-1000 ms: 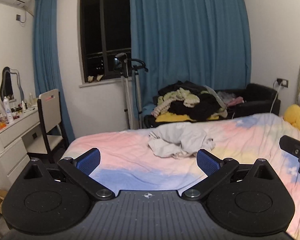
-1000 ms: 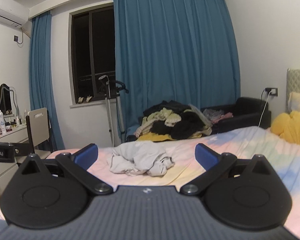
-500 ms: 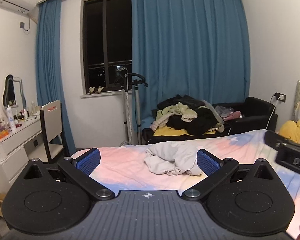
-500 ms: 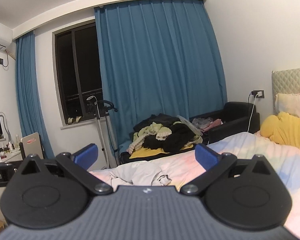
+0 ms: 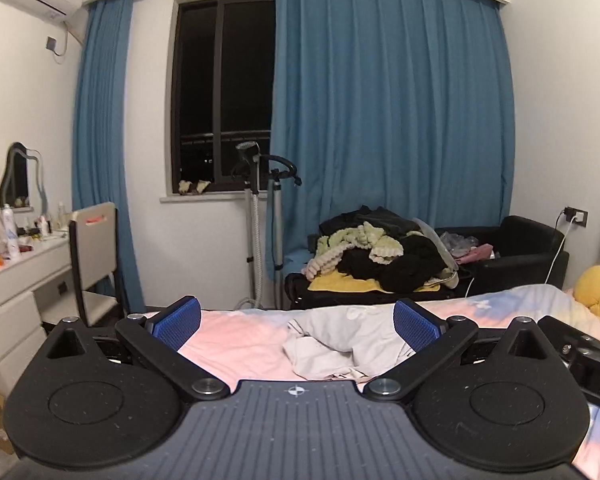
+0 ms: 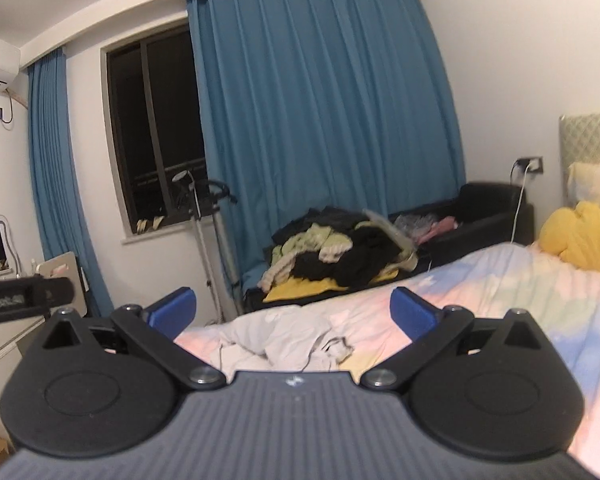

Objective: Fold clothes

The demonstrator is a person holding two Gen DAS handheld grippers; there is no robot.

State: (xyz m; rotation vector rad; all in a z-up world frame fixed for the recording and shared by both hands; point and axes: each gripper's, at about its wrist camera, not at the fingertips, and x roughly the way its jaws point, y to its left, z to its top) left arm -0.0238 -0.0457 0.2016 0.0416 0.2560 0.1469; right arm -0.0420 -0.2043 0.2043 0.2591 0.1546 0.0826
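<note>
A: Where is the piece to be folded?

B: A crumpled light grey garment [image 5: 332, 344] lies in a heap on the bed [image 5: 236, 340], on the pink part of the pastel sheet near the bed's foot edge. From the right wrist camera the same heap [image 6: 276, 340] sits low in the middle, between that tool's two fingers.

A: Is either tool touching it?

B: No. The left gripper [image 5: 297, 322] hangs above the bed with its jaws spread wide and nothing between the blue pads [image 5: 178, 322]. The right gripper [image 6: 292, 312] is the same: jaws wide apart, empty, held clear of the cloth.

A: Can each tool be seen from the other camera?

B: Partly. A black bar of the right one shows at the right edge of the left view, and a black bar of the left one shows at the left edge of the right view.

A: What else is in the room?

B: Past the bed, a black sofa [image 5: 532, 240] carries a pile of clothes [image 5: 380, 252] in black, pale green and yellow. Blue curtains [image 5: 388, 128] hang behind it, beside a dark window [image 5: 220, 96]. A garment steamer [image 5: 256, 216] stands below the window. A chair [image 5: 92, 256] sits beside a white dressing table [image 5: 16, 276] on the left. A yellow cushion [image 6: 580, 240] lies near the headboard end of the bed.
</note>
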